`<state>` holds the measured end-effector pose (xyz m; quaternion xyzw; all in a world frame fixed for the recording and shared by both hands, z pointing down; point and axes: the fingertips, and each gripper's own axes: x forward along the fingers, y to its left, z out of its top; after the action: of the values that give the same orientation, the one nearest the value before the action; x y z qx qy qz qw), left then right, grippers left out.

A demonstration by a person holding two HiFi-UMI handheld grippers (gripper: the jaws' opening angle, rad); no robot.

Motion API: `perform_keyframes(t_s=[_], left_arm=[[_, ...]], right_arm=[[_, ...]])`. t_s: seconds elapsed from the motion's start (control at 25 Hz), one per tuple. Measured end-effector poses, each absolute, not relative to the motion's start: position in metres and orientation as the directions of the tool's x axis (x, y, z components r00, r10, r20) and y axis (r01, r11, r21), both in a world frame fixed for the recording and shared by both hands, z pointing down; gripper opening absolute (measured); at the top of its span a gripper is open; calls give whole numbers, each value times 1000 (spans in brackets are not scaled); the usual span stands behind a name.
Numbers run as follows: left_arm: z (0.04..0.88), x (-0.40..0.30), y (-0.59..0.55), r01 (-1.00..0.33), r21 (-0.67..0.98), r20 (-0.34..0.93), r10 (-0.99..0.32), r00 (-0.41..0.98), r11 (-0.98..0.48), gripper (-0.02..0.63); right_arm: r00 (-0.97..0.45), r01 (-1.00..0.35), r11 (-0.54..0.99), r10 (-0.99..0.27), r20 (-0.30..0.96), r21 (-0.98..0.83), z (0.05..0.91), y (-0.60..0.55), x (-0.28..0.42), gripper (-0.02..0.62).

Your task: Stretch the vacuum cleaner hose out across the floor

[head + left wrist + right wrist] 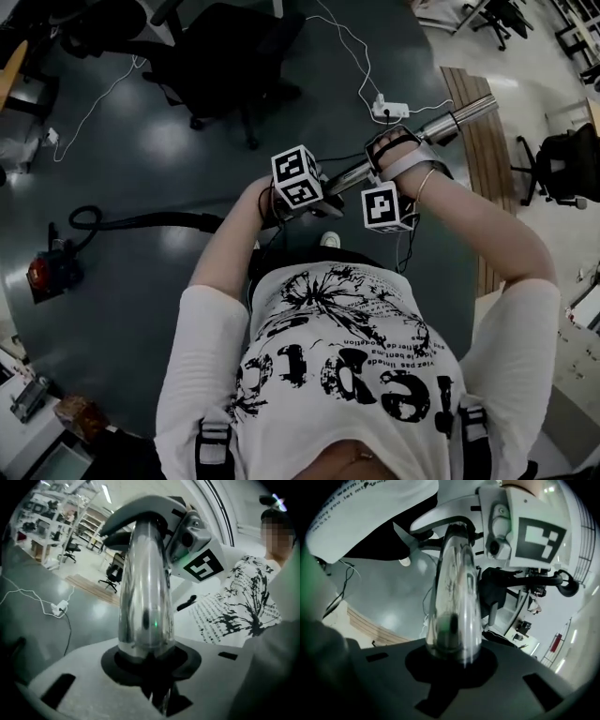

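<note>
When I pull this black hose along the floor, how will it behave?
The black hose lies looped on the floor, so it is probably floppy and straightens first. Once taut, the red vacuum cleaner may roll or tip. The chrome wand looks stiff, perhaps slippery.

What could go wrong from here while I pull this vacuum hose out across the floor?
Both the left gripper and the right gripper have their jaws shut on the shiny metal tube; it looks smooth and could slip or twist under a pull. The tube's far end is near the power strip and its white cable, which a swing might snag. Pulling may drag the red vacuum body along instead of straightening the black hose.
</note>
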<state>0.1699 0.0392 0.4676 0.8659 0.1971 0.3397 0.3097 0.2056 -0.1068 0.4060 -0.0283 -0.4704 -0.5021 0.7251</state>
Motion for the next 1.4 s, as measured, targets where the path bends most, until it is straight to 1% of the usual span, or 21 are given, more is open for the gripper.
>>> perform_keyframes(t_s=[0.08, 0.12, 0.16, 0.2, 0.24, 0.36, 0.52, 0.6, 0.68, 0.8, 0.88, 0.96, 1.04, 1.12, 1.16, 1.24, 1.32, 1.36, 1.4], left_arm=[[479, 185, 26, 38, 622, 486, 424, 764, -782, 113], [484, 190, 15, -21, 573, 505, 333, 797, -819, 163], [488, 194, 3, -86, 513, 521, 230, 822, -854, 269], [491, 197, -7, -146, 458, 529, 136, 837, -877, 363], [494, 199, -14, -195, 418, 533, 66, 843, -887, 371], [498, 202, -19, -282, 353, 550, -46, 834, -892, 373], [497, 196, -14, -297, 287, 584, -79, 808, -911, 373], [502, 187, -10, -272, 226, 630, -73, 773, -935, 373], [513, 175, -9, -221, 133, 692, -69, 719, -966, 373], [530, 157, -17, -131, -15, 760, -97, 643, -991, 373], [536, 148, -25, -102, -49, 781, -102, 616, -994, 379], [537, 143, -36, -89, -64, 792, -105, 602, -994, 380], [537, 141, -46, -58, -102, 810, -117, 575, -993, 380], [540, 141, -63, -7, -225, 839, -197, 508, -974, 380], [542, 141, -75, 12, -316, 844, -275, 461, -949, 380], [537, 143, -102, 13, -495, 804, -452, 387, -869, 379], [523, 154, -120, -26, -594, 745, -562, 361, -804, 377], [519, 161, -128, -40, -624, 724, -596, 348, -781, 353], [516, 168, -136, -51, -651, 705, -628, 330, -758, 297]], right_arm=[[102, 739, 563, -636, 765, 369, 423, -103, 227, 45], [130, 726, 603, -594, 794, 332, 432, -100, 238, 46], [160, 709, 642, -548, 821, 291, 439, -96, 248, 46], [187, 690, 679, -502, 844, 251, 446, -92, 257, 46], [210, 670, 711, -457, 864, 213, 453, -88, 264, 46], [271, 605, 790, -326, 906, 103, 467, -74, 280, 46], [319, 484, 872, -99, 942, -72, 477, -54, 289, 46], [322, 414, 895, 24, 947, -164, 480, -46, 290, 46], [322, 334, 905, 152, 935, -262, 482, -40, 289, 46], [331, 134, 890, 374, 867, -435, 480, -27, 292, 46], [295, 16, 845, 506, 810, -534, 477, -19, 287, 46], [262, -40, 811, 572, 777, -584, 473, -17, 282, 46], [233, -72, 785, 613, 755, -615, 469, -18, 281, 46], [191, -106, 752, 658, 729, -651, 465, -20, 283, 46], [164, -124, 728, 686, 709, -675, 462, -20, 285, 46], [108, -159, 676, 736, 668, -720, 456, -16, 291, 46], [67, -175, 639, 767, 639, -749, 450, -13, 302, 46], [49, -178, 624, 778, 626, -761, 446, -14, 309, 47], [31, -181, 607, 790, 612, -774, 442, -15, 316, 48]])
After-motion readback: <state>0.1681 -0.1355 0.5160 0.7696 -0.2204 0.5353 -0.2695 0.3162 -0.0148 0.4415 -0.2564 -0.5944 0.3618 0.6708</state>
